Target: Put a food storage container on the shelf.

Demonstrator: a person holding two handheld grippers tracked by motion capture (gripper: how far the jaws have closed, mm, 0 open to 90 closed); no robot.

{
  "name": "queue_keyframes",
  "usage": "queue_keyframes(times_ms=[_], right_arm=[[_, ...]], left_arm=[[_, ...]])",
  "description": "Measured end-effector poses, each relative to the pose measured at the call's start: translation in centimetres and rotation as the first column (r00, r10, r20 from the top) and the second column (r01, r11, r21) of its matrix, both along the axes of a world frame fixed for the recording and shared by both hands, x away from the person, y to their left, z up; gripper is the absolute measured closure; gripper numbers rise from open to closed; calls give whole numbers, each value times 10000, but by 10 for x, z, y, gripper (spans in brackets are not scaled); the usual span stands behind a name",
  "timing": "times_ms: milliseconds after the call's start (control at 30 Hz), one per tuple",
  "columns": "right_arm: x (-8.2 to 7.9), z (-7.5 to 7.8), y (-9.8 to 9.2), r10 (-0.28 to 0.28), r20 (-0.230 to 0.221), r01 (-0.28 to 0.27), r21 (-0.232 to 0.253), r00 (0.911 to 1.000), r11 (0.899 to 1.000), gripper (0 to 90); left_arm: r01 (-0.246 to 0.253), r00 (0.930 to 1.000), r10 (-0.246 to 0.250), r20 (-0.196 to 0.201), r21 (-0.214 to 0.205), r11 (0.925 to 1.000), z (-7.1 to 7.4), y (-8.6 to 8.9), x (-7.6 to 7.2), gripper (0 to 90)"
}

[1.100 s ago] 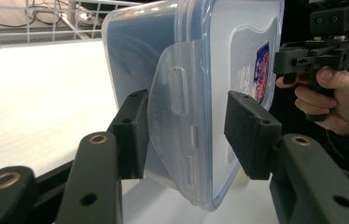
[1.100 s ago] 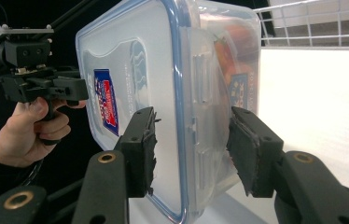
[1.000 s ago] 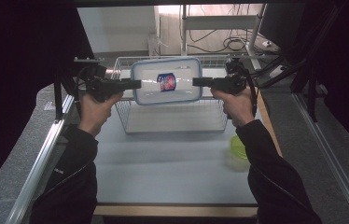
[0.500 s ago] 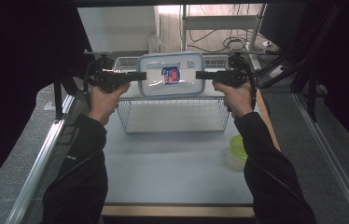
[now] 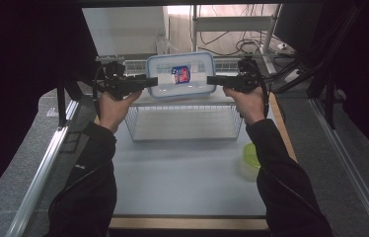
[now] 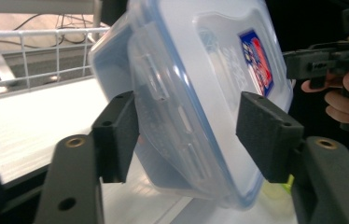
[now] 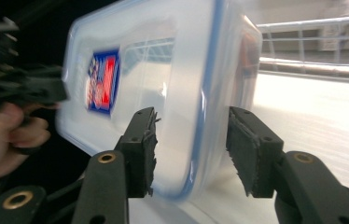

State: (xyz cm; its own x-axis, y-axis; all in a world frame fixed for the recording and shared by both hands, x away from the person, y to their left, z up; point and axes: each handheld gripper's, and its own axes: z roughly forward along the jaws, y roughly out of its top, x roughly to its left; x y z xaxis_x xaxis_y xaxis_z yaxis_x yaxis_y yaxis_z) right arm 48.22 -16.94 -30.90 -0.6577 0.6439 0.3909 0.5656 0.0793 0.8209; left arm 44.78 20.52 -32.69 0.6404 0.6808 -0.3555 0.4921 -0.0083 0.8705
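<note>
High view, white table (image 5: 182, 168) — wire basket (image 5: 185, 123), cables behind

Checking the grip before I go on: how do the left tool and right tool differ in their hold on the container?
The left tool has just been opening: the container lies between its jaws, one pad clear of the lid; the right tool presses both pads on it. The left tool takes the container's left end in the high view, the right tool its right end. Both point level over the wire basket.
</note>
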Motion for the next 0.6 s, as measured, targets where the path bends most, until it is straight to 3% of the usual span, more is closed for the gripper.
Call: queue_keyframes(times_ms=[67,200,267,300,333,367,500,600], right_arm=[[-1,0,4,-115,216,126,-507,9997,9986,527],[0,-4,4,-33,-4,33,-234,10000,9997,538],[0,-5,4,-48,32,49,-329,10000,9994,536],[0,-5,4,16,-49,-17,-123,10000,9999,529],[0,-5,4,16,-49,-17,-123,10000,9999,529],[1,-5,3,114,-209,-107,374,9997,9992,560],[-1,1,3,44,106,-46,177,9999,9998,584],[-3,3,5,60,368,-58,-72,9993,10000,599]], left_arm=[[-13,10000,12,-62,-135,9999,-2,2,2,379],[-74,9997,67,-223,-325,9994,-3,5,6,373],[-393,9992,392,46,164,9991,-1,4,6,353],[-411,9991,405,129,507,9979,0,2,6,375],[-411,9991,405,129,507,9979,0,2,6,366],[-684,9975,671,203,764,9947,1,-1,7,333],[-807,9964,784,309,817,9934,3,-1,8,375],[-820,9952,763,605,983,9918,4,-1,4,393]])
